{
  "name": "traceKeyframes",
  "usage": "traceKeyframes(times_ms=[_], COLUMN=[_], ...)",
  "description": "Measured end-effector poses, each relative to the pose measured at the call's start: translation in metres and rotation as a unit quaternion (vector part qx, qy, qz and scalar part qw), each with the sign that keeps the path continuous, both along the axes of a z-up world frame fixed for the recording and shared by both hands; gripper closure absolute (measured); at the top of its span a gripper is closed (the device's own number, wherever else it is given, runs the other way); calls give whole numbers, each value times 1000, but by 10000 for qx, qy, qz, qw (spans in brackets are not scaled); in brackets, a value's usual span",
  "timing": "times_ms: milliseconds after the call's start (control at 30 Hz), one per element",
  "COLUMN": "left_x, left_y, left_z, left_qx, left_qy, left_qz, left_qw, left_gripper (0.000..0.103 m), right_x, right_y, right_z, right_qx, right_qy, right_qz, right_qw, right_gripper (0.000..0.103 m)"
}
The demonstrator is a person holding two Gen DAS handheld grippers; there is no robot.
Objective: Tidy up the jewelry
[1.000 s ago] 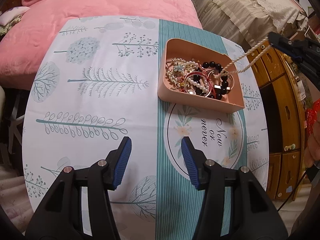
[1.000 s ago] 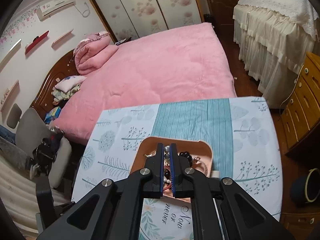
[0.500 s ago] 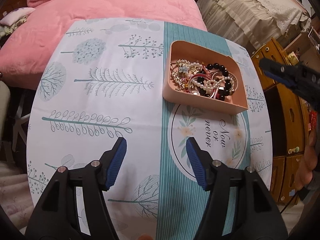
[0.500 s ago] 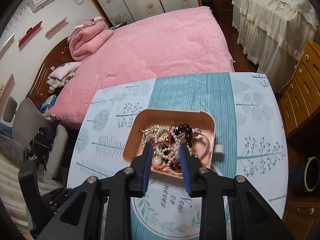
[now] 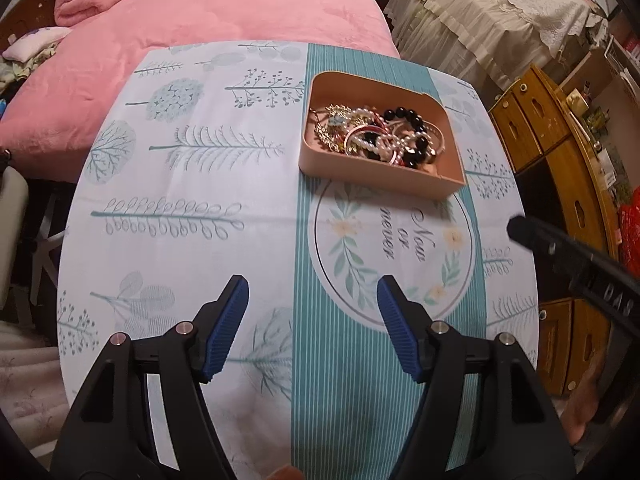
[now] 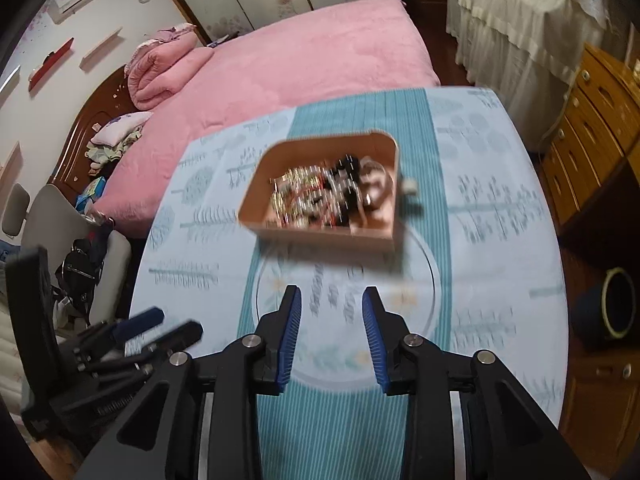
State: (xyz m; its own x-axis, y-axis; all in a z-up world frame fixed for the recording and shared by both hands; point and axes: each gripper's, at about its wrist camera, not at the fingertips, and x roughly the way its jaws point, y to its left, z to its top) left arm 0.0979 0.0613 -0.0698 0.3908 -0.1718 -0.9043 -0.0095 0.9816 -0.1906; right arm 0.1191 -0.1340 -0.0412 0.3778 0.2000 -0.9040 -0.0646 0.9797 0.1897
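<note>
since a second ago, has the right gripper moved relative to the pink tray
Yes. The right gripper has pulled back toward the near table edge, away from the pink tray. It was shut directly over the jewelry; now it is open above the tablecloth's circular print.

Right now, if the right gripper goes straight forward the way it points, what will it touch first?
Probably the tablecloth, near its round printed emblem. The right gripper is open and empty, angled down at the table. The pink jewelry tray lies farther along the same line. The right wrist view is blurred, so depth is uncertain.
</note>
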Motion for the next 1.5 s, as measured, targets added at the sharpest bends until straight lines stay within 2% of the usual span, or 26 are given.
traceKeyframes(times_ms=[367,533,833,1167,1500], left_x=[-72,-97,-119,-140,-146], left_y=[-12,-19,-26,-41,-43], left_z=[34,57,87,97,99], left_qx=[342,397,511,634,670], left_qy=[-223,-461,-775,-885,-899], left_qz=[69,51,99,-2,90], left_qw=[9991,9981,9956,9941,9937], left_gripper=[38,38,38,38,38], right_x=[-87,-117,-148,-156,-159], right_y=[-2,-1,11,5,1], right_z=[29,52,78,76,77], right_qx=[34,17,-250,-317,-319], right_qy=[66,-5,-250,-186,-194], right_qz=[-28,-147,-105,-200,-182], right_qw=[10000,9999,9993,9991,9991], right_gripper=[62,35,33,33,27])
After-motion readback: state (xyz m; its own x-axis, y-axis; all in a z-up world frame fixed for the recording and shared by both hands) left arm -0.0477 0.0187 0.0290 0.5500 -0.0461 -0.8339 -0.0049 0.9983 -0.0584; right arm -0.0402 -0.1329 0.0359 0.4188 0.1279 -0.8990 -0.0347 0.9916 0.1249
